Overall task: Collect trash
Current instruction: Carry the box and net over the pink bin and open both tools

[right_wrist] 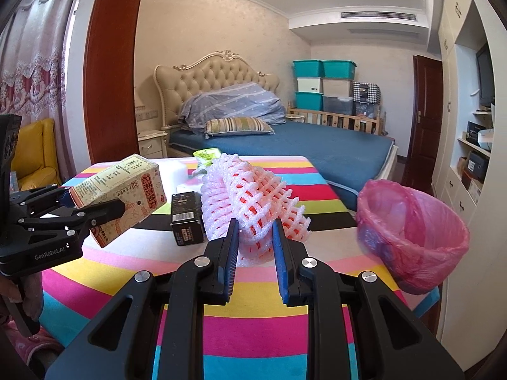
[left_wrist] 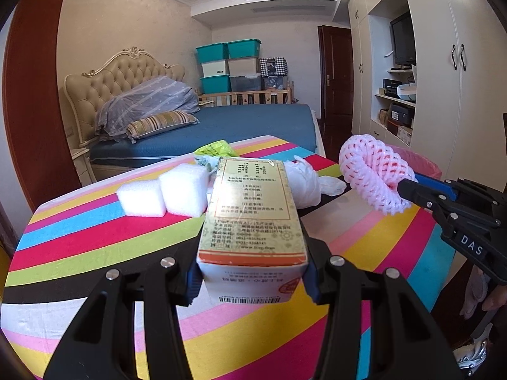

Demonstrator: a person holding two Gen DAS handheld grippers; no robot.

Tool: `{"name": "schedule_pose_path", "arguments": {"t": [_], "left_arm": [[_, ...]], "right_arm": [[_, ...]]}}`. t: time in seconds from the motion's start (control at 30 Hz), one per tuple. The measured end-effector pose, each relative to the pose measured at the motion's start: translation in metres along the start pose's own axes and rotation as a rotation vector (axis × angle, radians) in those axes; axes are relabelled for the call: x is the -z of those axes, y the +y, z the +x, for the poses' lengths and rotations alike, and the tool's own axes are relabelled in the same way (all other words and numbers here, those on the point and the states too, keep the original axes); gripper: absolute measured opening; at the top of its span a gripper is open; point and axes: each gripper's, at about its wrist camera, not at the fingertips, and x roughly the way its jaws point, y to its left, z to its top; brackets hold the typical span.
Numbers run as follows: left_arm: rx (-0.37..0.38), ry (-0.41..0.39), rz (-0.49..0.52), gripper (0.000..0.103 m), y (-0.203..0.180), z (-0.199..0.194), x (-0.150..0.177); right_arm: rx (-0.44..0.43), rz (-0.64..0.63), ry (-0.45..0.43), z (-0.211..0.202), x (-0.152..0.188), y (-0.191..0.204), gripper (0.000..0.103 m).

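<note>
My left gripper is shut on a yellow medicine box and holds it above the striped table; the box also shows in the right wrist view. My right gripper is shut on a pink foam fruit net, held above the table; the net also shows in the left wrist view. A bin lined with a pink bag stands at the table's right edge, to the right of the net.
On the striped tablecloth lie two white foam blocks, a crumpled white plastic bag, a green wrapper and a small black box. A bed stands behind the table, wardrobes to the right.
</note>
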Motion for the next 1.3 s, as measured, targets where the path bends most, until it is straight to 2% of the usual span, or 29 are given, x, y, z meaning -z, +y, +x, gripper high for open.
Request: {"name": "schedule_pose_path", "arguments": {"t": [0.47,0.77,1.3], "left_arm": [[0.098,0.002,0.060,0.049,-0.039,0.019,-0.021],[0.176,0.001,0.087,0.049,-0.078,0.036,-0.041],[0.318,0.035,0.106,0.049,-0.146,0.090,-0.094]], "right_arm": [[0.089,0.059,-0.031,-0.018,0.001,-0.046,0.021],[0.157,0.101,-0.055,-0.029,0.004,-0.080,0.021],[0.286,0.193,-0.095,-0.031,-0.007,-0.171,0.021]]}}
